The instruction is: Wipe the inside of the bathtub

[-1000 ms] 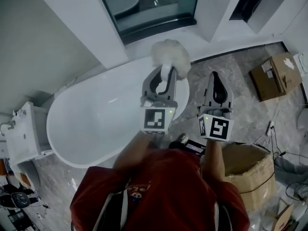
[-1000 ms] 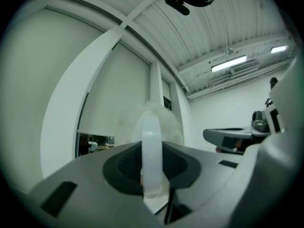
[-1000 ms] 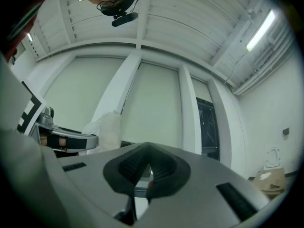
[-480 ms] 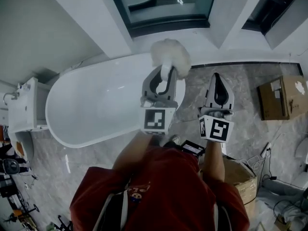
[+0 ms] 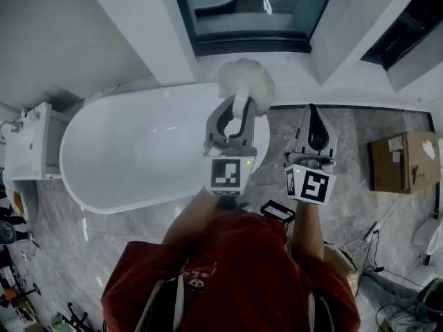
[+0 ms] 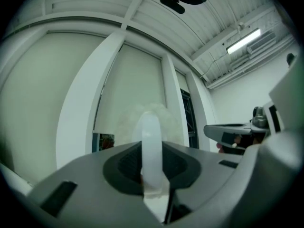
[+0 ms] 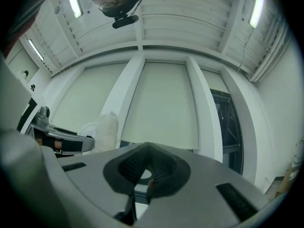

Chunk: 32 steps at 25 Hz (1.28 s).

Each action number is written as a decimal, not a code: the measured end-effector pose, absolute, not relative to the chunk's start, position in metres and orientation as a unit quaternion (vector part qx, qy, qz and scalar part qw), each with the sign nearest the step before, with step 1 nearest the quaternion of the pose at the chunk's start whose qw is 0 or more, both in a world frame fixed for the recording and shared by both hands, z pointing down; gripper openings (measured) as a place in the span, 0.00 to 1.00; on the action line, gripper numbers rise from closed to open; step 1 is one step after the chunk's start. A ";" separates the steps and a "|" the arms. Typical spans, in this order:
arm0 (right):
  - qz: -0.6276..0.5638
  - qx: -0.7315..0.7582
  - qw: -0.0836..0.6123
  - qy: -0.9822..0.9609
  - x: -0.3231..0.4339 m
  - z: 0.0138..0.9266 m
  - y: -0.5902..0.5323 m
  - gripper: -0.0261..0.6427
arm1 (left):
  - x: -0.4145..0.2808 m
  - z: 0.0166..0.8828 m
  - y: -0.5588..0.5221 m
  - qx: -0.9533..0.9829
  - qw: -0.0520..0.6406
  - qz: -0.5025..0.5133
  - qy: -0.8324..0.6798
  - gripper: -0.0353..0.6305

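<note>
The white oval bathtub [image 5: 124, 158] lies on the marble floor, left of centre in the head view. My left gripper [image 5: 237, 113] is held up above the tub's right end, shut on the white handle [image 6: 151, 146] of a fluffy white duster [image 5: 245, 80]. The duster's head sticks up past the jaws. In the left gripper view the handle stands upright between the jaws, with the fluffy head [image 6: 145, 122] faint behind it. My right gripper [image 5: 313, 122] is held up beside it, over the floor, shut with nothing in it. In the right gripper view the duster [image 7: 105, 129] shows at the left.
A white wall and a dark glass door [image 5: 256, 12] stand behind the tub. A white fixture [image 5: 28, 151] sits at the tub's left end. Cardboard boxes [image 5: 401, 161] stand on the floor to the right, with cables [image 5: 387, 275] lower right.
The view has swung, so the tub and boxes have shifted in the picture. Both grippers keep their pose and the duster stays held.
</note>
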State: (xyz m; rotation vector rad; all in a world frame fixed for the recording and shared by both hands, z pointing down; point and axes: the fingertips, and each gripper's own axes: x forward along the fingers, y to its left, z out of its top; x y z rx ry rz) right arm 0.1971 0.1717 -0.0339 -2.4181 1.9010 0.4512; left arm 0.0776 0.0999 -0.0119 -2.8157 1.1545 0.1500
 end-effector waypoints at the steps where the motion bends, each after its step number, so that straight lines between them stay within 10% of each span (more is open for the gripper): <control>1: 0.145 -0.776 0.015 0.614 0.194 -0.035 0.163 0.06 | 0.074 -0.012 0.091 -0.922 0.041 0.051 0.382 0.19; 32: 0.101 -0.662 0.002 0.743 0.275 0.127 -0.078 0.06 | 0.153 0.259 -0.098 -0.846 -0.135 -0.138 0.497 0.19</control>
